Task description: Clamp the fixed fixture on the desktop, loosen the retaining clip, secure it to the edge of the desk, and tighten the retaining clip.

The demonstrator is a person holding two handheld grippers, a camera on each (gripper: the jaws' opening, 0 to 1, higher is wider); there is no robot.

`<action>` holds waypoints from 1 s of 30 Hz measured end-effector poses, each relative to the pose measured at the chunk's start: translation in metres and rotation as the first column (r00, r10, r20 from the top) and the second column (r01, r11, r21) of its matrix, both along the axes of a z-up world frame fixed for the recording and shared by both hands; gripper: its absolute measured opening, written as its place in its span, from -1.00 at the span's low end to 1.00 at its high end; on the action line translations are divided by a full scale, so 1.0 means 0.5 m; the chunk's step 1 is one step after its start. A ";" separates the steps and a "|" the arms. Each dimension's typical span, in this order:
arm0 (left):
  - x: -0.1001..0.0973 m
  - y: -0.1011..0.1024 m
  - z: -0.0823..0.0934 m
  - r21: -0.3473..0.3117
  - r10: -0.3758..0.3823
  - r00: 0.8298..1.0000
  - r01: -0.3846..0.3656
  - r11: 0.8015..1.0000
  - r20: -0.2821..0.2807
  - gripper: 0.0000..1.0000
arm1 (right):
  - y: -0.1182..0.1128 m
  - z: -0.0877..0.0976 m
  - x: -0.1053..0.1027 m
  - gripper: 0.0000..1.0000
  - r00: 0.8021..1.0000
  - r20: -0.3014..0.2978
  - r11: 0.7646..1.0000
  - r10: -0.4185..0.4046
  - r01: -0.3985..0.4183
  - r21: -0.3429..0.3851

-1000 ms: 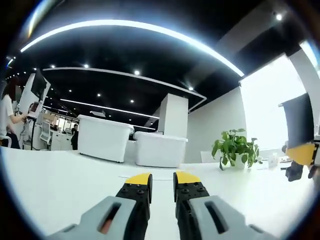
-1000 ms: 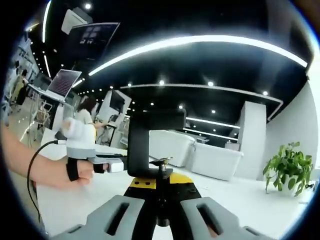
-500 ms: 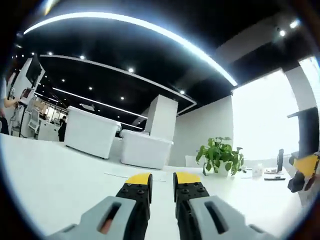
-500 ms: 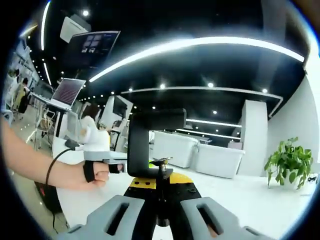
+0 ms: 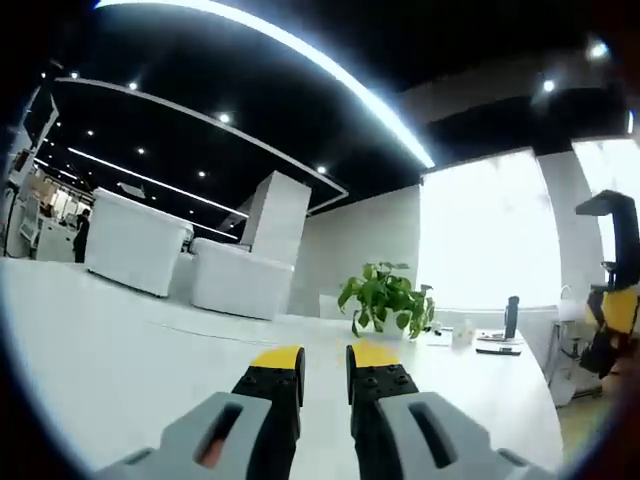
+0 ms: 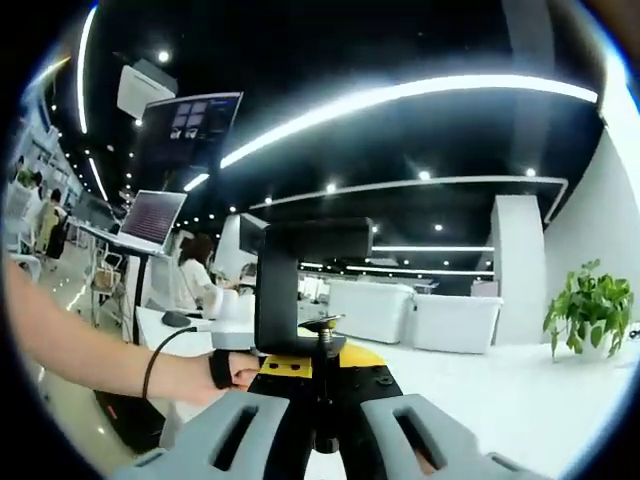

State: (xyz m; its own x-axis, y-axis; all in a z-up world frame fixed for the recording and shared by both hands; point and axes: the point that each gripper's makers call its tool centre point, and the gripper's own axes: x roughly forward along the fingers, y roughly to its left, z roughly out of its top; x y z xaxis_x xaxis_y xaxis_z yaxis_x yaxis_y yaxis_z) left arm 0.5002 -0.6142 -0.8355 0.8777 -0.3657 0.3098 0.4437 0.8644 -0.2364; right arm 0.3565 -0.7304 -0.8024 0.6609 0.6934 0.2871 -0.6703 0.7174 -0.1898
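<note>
Gripping the black C-shaped fixture [image 6: 300,285] low on its frame, the right gripper [image 6: 318,362] has its yellow-tipped jaws shut around the threaded screw and base, so the clamp stands upright above them with its open mouth facing right in the right gripper view. The left gripper [image 5: 325,358] holds nothing; its jaws sit narrow, with only a slim gap between the tips, above the white desk [image 5: 120,340]. At the right of the left gripper view the same fixture [image 5: 618,235] shows, carried off beyond the desk's far corner. It looks like rigid metal, fairly heavy for its size and smooth (likely to twist if pinched on one face only), so the frame is the place to hold while the free gripper turns the retaining clip [image 6: 322,325]. Beyond, a potted plant [image 5: 385,297] stands on the desk, and the person's hand [image 6: 225,370] shows left of the fixture.
</note>
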 end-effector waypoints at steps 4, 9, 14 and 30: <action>-0.057 0.028 0.043 -0.269 -0.065 0.996 0.080 0.960 0.066 -0.65 | 0.001 0.005 -0.023 -0.94 0.999 0.041 1.000 -0.005 0.005 -0.012; -0.081 0.019 0.035 -0.220 -0.051 0.997 0.063 0.973 0.059 -0.65 | 0.007 -0.009 -0.050 -0.94 1.000 0.022 1.000 0.020 -0.020 -0.004; -0.071 -0.011 0.014 -0.082 -0.052 0.998 0.054 0.995 0.023 -0.65 | -0.001 -0.019 -0.073 -0.94 1.000 0.009 1.000 0.028 -0.028 0.005; -0.099 -0.072 0.003 0.057 -0.096 0.995 0.094 0.994 0.037 -0.65 | -0.027 -0.074 -0.129 -0.94 0.997 -0.067 0.999 0.043 -0.042 0.015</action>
State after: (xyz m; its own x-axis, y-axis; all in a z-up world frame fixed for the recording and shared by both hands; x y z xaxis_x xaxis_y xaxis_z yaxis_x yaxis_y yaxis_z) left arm 0.4507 -0.6501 -0.8340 0.8256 -0.4643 0.3205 0.5323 0.8293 -0.1699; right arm 0.2921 -0.7440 -0.8391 0.6492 0.7173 0.2529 -0.7108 0.6905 -0.1340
